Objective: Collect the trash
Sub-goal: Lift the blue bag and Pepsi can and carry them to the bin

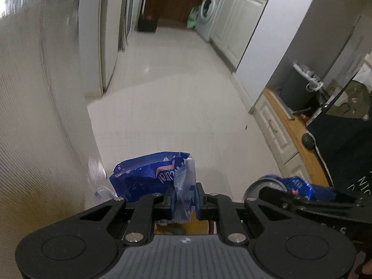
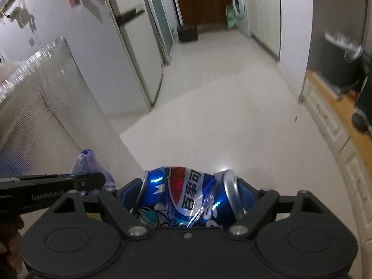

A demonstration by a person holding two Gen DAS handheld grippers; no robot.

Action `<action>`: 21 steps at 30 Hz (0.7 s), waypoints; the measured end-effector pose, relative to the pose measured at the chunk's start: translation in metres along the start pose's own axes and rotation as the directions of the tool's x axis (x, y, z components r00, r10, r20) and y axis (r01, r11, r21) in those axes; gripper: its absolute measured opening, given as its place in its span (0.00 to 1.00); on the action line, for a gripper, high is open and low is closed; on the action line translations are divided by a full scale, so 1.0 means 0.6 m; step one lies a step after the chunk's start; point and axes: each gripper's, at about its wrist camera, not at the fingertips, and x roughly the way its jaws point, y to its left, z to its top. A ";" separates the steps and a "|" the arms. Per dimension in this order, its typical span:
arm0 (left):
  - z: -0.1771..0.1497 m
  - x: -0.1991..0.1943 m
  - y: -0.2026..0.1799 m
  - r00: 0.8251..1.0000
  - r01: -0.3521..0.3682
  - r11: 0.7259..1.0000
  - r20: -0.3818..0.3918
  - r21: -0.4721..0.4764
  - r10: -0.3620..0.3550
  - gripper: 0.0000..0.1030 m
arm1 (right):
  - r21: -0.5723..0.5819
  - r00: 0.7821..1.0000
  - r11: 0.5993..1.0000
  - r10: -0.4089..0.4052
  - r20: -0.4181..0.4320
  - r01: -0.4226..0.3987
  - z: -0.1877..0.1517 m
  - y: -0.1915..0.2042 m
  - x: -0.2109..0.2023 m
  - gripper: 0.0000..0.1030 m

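A blue snack wrapper (image 1: 148, 176) with a flap of clear plastic is pinched between the closed blue pads of the left hand-held gripper (image 1: 184, 198), above the pale floor (image 1: 176, 107). A crushed blue Pepsi can (image 2: 188, 195) is clamped sideways across the wide-set jaws of the right hand-held gripper (image 2: 189, 194). Below the left gripper, a yellowish opening (image 1: 186, 226) is glimpsed, possibly a bin with scraps inside, though little of it is shown. A dark canister (image 1: 295, 88) is seen on the wooden worktop (image 1: 300, 139). A washing machine (image 1: 208, 11) stands far down the room.
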 end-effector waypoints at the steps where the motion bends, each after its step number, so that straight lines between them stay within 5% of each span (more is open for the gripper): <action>1: -0.003 0.013 0.005 1.000 0.003 1.000 -0.018 -0.012 -0.004 0.16 | 0.008 1.000 1.000 0.005 -0.023 -0.005 -0.004 -0.004 0.015 0.83; 12: -0.032 0.133 0.076 0.981 -0.026 0.992 -0.194 -0.123 0.002 0.16 | 0.094 0.977 0.996 0.021 -0.214 -0.001 -0.037 -0.040 0.154 0.84; 21: -0.038 0.178 0.102 0.971 -0.042 0.983 -0.237 -0.176 -0.001 0.16 | 0.122 0.980 0.990 0.086 -0.180 -0.064 -0.050 -0.033 0.206 0.90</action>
